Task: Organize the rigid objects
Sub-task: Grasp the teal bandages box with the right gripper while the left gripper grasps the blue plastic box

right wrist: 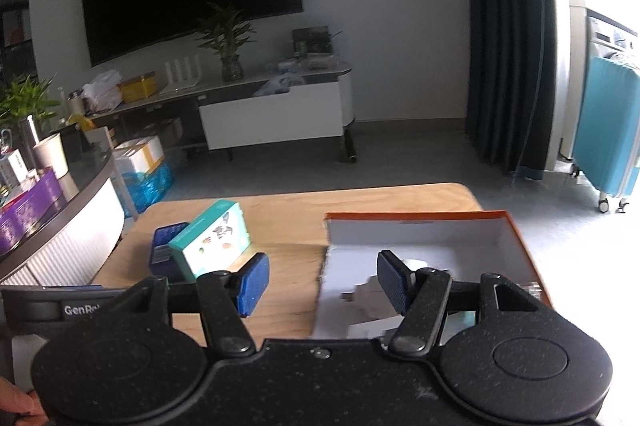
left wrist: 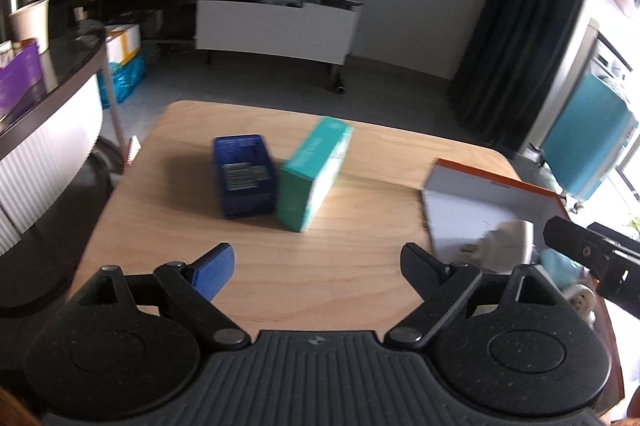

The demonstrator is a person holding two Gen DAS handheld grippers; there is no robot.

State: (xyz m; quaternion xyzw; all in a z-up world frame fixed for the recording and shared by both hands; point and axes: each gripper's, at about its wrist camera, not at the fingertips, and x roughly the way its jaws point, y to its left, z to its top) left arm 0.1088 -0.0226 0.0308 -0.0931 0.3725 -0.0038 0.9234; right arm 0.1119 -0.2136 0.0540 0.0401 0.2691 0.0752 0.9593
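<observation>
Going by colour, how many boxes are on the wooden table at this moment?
Dark blue: 1, the dark blue box
Teal: 1, the teal box, touching the blue one
Orange-rimmed, open: 1, the orange box, with small items inside too blurred to count
Total: 3 boxes on the wooden table
</observation>
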